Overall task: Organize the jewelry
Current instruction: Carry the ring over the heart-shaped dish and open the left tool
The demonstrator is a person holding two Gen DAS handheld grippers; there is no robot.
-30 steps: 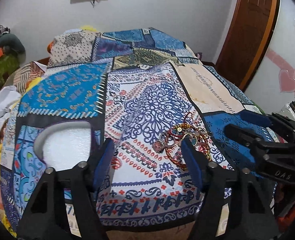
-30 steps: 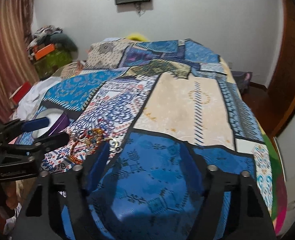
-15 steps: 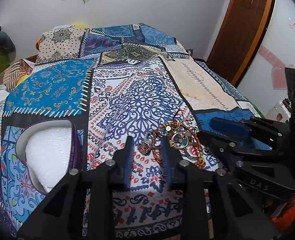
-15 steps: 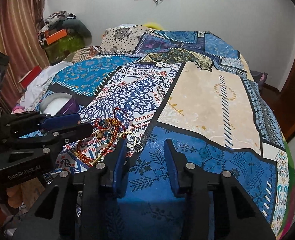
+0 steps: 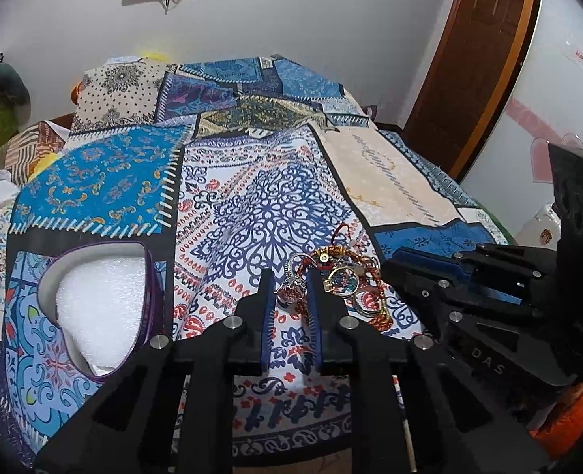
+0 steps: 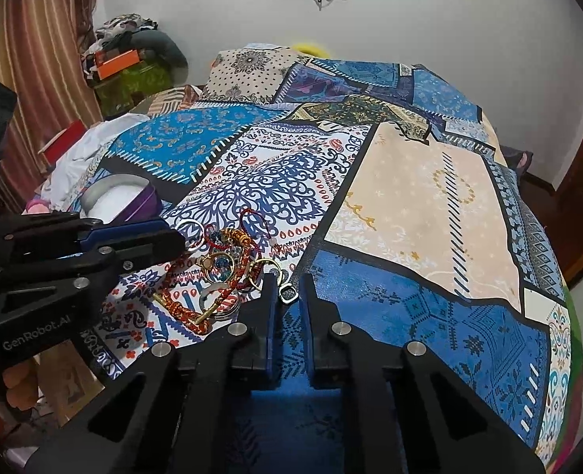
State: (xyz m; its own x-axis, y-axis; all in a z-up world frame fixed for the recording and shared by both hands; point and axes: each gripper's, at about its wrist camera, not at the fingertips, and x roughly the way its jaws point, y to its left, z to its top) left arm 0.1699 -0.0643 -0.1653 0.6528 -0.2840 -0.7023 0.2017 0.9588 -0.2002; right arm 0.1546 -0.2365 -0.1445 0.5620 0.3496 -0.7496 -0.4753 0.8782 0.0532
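A tangle of jewelry (image 5: 344,276) lies on the patterned bedspread: red and gold braided bracelets, rings and round pendants; it also shows in the right wrist view (image 6: 216,272). My left gripper (image 5: 290,282) is narrowly open, its blue pads either side of a silver ring with a pink stone (image 5: 291,292) at the pile's left edge. My right gripper (image 6: 288,286) is narrowly open around a small dark square pendant (image 6: 288,294) at the pile's right edge. An open purple jewelry box with white foam (image 5: 98,300) lies to the left of the pile.
The bedspread (image 5: 259,205) covers the whole bed, with pillows at the far end. Clothes and boxes (image 6: 133,63) are piled at the far left. A wooden door (image 5: 477,59) stands at the right. The bed's front edge is just below the grippers.
Both grippers have closed from wide open to a narrow gap and moved forward to the jewelry pile, the left onto the pink-stone ring, the right onto the square pendant.
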